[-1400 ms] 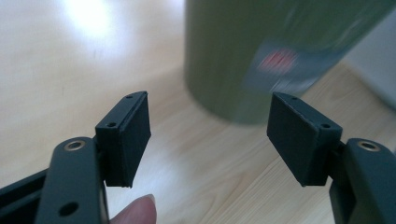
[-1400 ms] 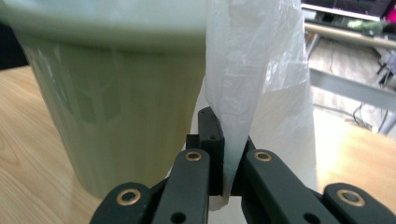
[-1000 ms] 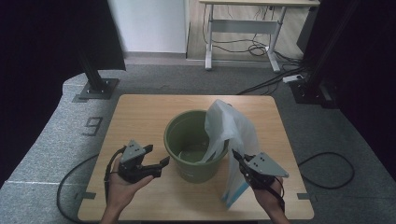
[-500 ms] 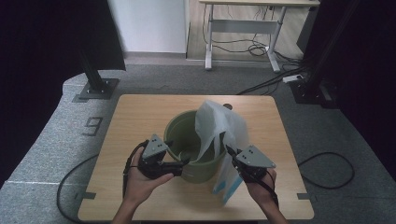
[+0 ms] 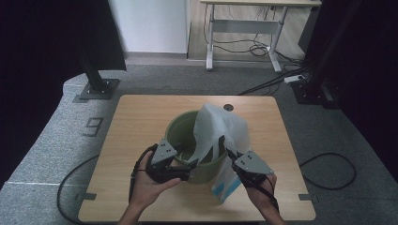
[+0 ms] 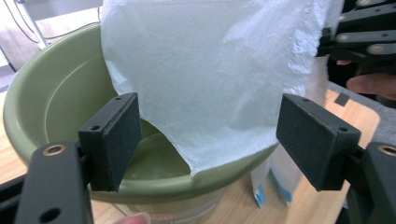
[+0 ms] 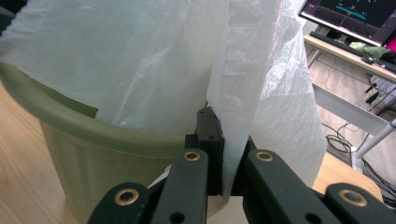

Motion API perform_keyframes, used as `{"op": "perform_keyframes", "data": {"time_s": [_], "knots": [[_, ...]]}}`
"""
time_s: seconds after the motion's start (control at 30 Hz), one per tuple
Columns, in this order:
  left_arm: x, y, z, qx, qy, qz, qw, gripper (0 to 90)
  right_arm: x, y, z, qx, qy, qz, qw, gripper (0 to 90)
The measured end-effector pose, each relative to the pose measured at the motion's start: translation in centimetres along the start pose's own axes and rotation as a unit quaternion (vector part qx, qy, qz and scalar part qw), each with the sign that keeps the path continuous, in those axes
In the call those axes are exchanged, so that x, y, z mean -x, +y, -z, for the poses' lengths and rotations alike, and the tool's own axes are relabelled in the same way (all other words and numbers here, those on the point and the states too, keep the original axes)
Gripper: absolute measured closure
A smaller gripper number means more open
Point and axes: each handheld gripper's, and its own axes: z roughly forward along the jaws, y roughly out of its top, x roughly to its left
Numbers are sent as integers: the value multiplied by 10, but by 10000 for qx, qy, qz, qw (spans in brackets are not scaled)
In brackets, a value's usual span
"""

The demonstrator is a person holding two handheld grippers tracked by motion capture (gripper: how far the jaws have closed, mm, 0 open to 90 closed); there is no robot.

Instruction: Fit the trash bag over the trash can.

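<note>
A light wooden table with rounded corners and a small round hole near its far edge stands on grey carpet; a white wall and a desk frame with trailing cables lie beyond, and dark curtains hang at both sides. Near the table's near middle sits a green bucket. A white plastic bag drapes over its right rim, part hanging down outside. The right gripper is clenched on a fold of the bag just right of the bucket. The left gripper is released, jaws wide apart at the bucket's near-left rim, the bag's edge between them, untouched.
</note>
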Motion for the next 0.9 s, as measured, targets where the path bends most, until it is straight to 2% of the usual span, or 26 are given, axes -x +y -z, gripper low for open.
{"op": "perform_keyframes", "data": {"time_s": [0.07, 0.13, 0.23, 0.37, 0.47, 0.6, 0.8, 0.9], "knots": [[2, 0, -4, 9, -2, -84, 10000, 235, -1, 0, 1, 15, 6, 6, 10000, 873], [3, 0, -9, 9, -32, -197, 9998, 282, -3, 0, 4, 74, 16, 12, 10000, 872], [4, -1, -13, 25, -120, -267, 9996, 423, -4, 0, 7, 130, 61, -36, 9999, 868], [4, -1, -16, 86, -73, -347, 9993, 557, -3, 0, 9, 181, 102, -82, 9998, 860], [3, -1, -16, 123, -203, -314, 9992, 639, -3, 1, 12, 213, 149, -93, 9996, 846], [0, 0, -15, 130, -250, -265, 9993, 739, -3, 0, 13, 236, 199, -138, 9994, 834], [-7, 2, -14, 109, -357, -10, 9993, 875, -2, -3, 13, 219, 245, -212, 9992, 824], [-10, 3, -15, 66, -456, 106, 9989, 896, -1, -4, 14, 240, 255, -257, 9991, 795]]}}
